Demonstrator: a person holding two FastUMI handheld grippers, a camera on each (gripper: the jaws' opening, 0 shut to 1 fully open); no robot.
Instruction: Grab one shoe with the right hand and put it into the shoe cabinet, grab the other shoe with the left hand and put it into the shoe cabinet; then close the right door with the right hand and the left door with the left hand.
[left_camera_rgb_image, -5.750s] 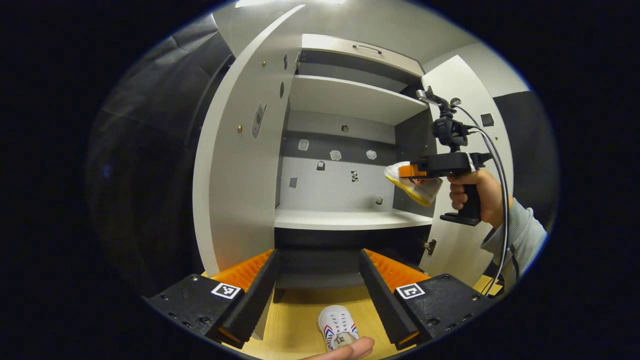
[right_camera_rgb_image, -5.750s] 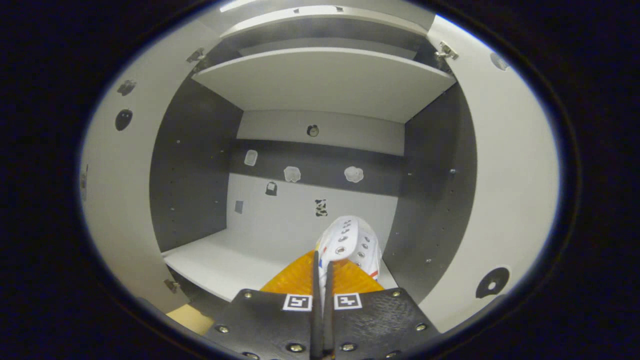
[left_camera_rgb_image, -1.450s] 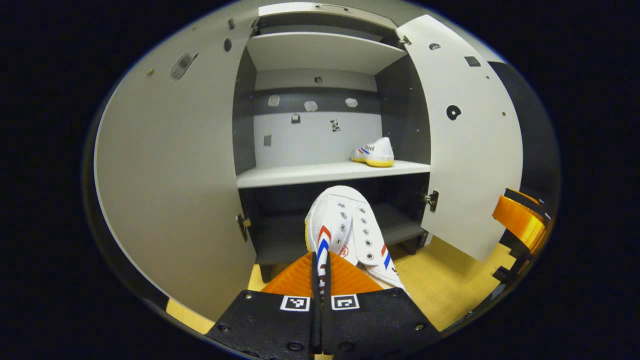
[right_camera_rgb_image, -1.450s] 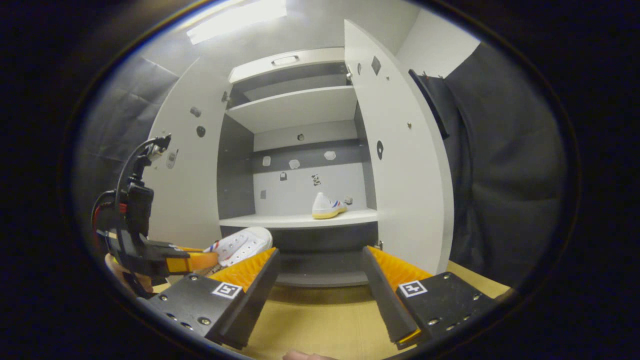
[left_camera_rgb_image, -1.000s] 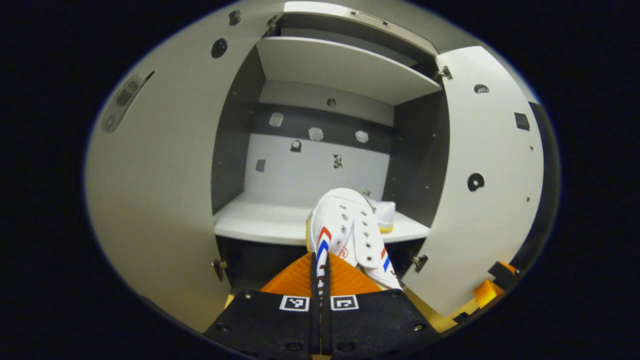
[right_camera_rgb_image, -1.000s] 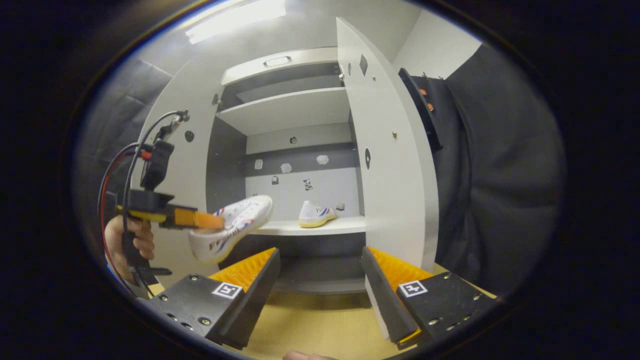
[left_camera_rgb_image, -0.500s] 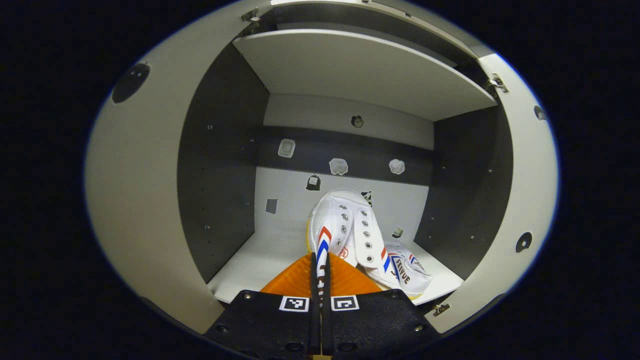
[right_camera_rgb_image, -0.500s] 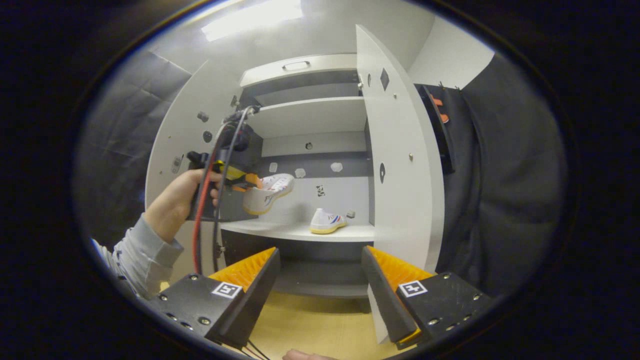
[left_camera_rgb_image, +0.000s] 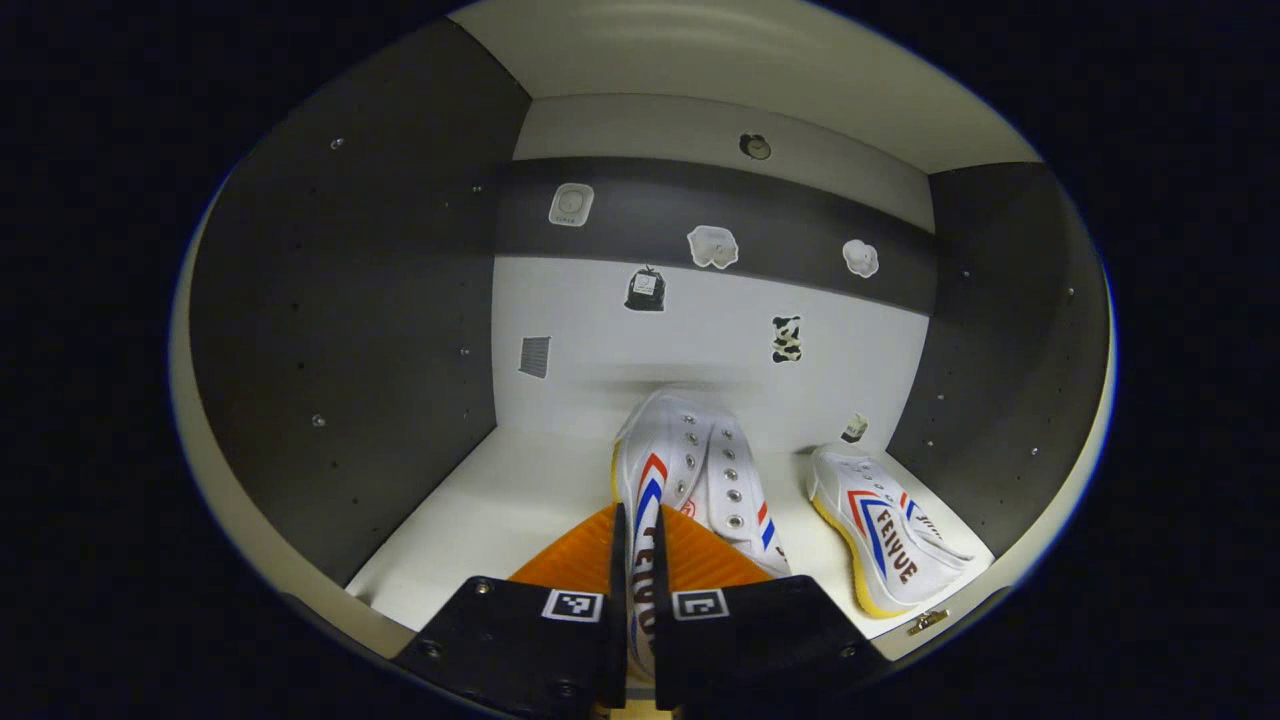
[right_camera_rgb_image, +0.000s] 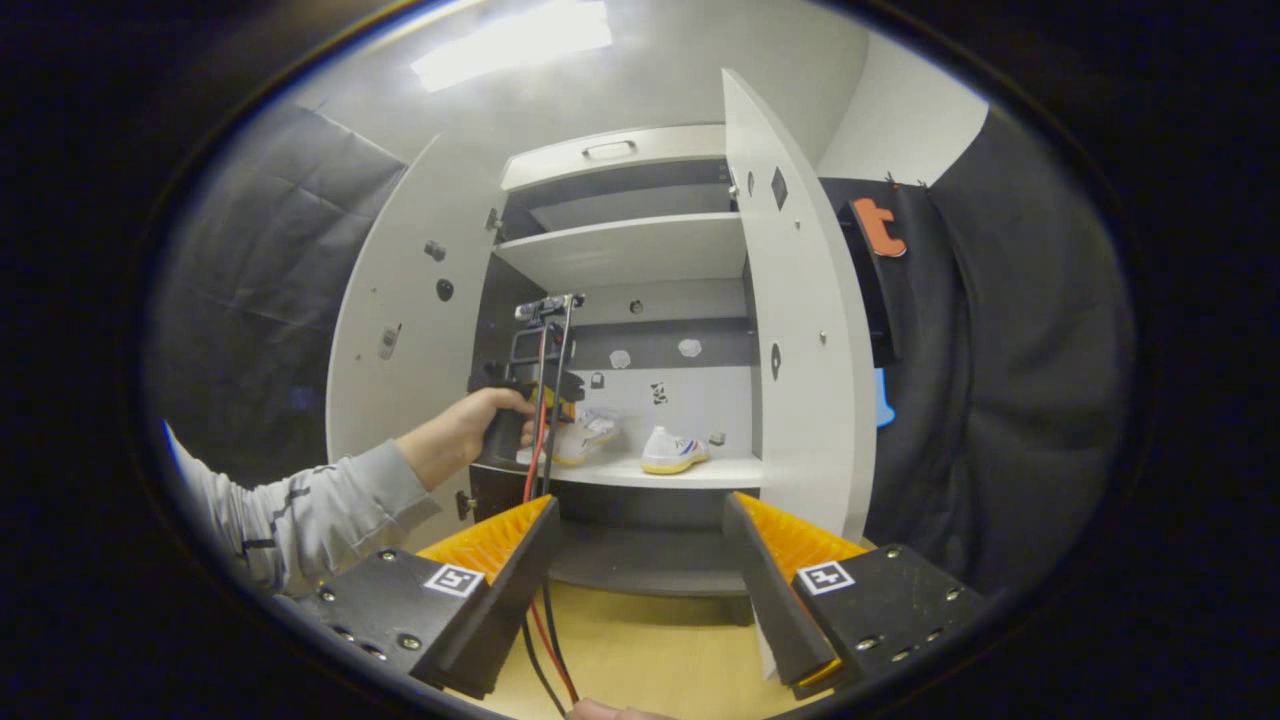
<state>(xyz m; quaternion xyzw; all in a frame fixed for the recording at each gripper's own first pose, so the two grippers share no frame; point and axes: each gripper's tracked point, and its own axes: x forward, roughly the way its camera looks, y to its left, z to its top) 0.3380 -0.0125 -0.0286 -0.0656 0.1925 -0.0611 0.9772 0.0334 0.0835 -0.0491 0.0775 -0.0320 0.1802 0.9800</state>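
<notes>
Left gripper (left_camera_rgb_image: 636, 600): at the bottom of the left gripper view, reaching into the shoe cabinet; its fingers are drawn almost together, pinching the side wall of a shoe between them.
Held shoe (left_camera_rgb_image: 690, 480): white with red and blue stripes, toe pointing at the back panel; it sits low over the white shelf (left_camera_rgb_image: 470, 510), though whether its sole touches the shelf is hard to tell from here.
Second shoe (left_camera_rgb_image: 885, 530): same make, yellow-edged sole, lying on the shelf just to the right of the held one, near the right inner wall and apart from the held shoe.
Back panel (left_camera_rgb_image: 620, 350): white below, with a dark band above, and several small stickers on it.
Right gripper (right_camera_rgb_image: 640, 560): at the bottom of the right gripper view, outside the cabinet over the wooden floor (right_camera_rgb_image: 640, 650); its fingers stand wide apart with nothing between them.
Person's hand (right_camera_rgb_image: 490, 415): farther off in the right gripper view, in a grey sleeve (right_camera_rgb_image: 300, 515), gripping the handle of the left gripper at the shelf.
Shoe cabinet (right_camera_rgb_image: 620, 150): straight ahead of the right gripper.
Left door (right_camera_rgb_image: 400, 330): swung wide open.
Right door (right_camera_rgb_image: 810, 330): swung wide open too.
</notes>
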